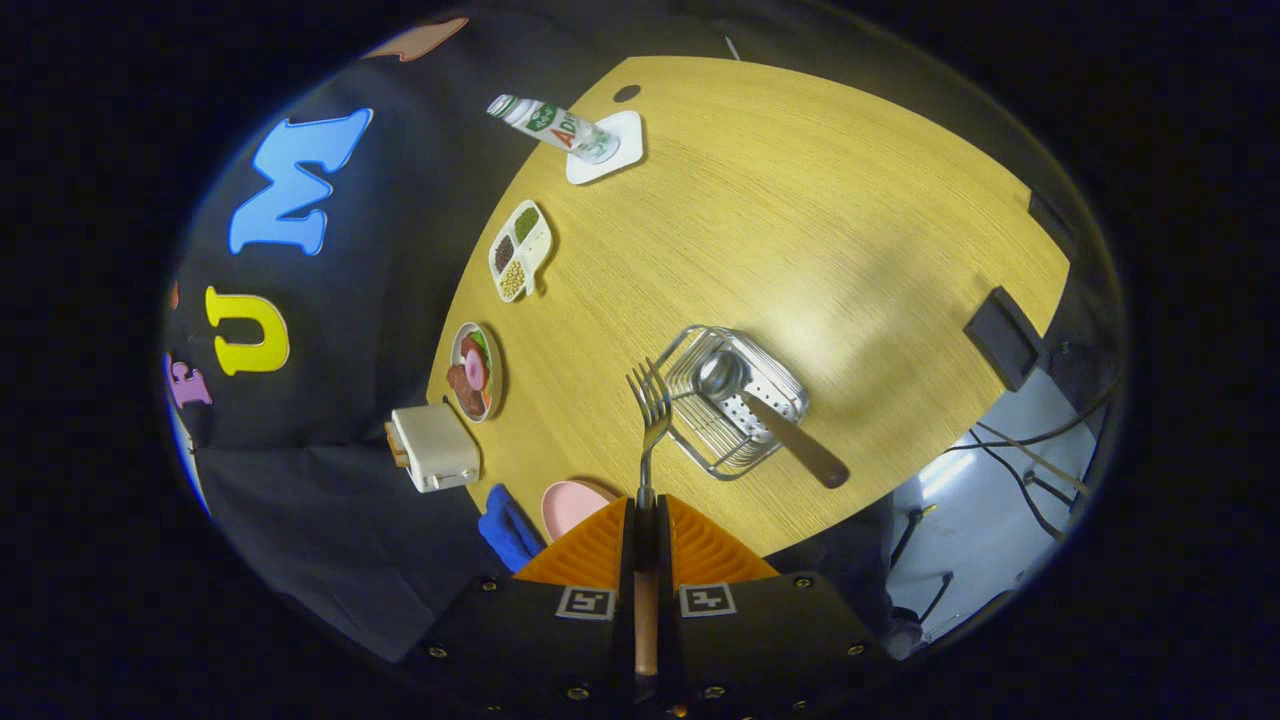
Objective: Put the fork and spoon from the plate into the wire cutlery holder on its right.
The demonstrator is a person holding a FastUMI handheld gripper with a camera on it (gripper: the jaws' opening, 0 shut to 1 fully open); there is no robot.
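Observation:
My gripper [645, 520] is shut on the fork [650, 420], whose handle runs back between the fingers while its tines point ahead. The fork hangs in the air above the wooden table [800, 230], its tines close beside the rim of the wire cutlery holder [735, 410]. The spoon [770, 415] lies in the holder with its bowl inside and its brown handle sticking out over the rim. A pink plate [572, 505] peeks out just beside my fingers.
Along the table's far side stand a white toaster [435, 448], a blue cloth [508, 530], a plate of food [472, 372], a divided dish [518, 250] and a bottle [555, 128] on a white coaster. A black box [1005, 337] sits at the table's edge.

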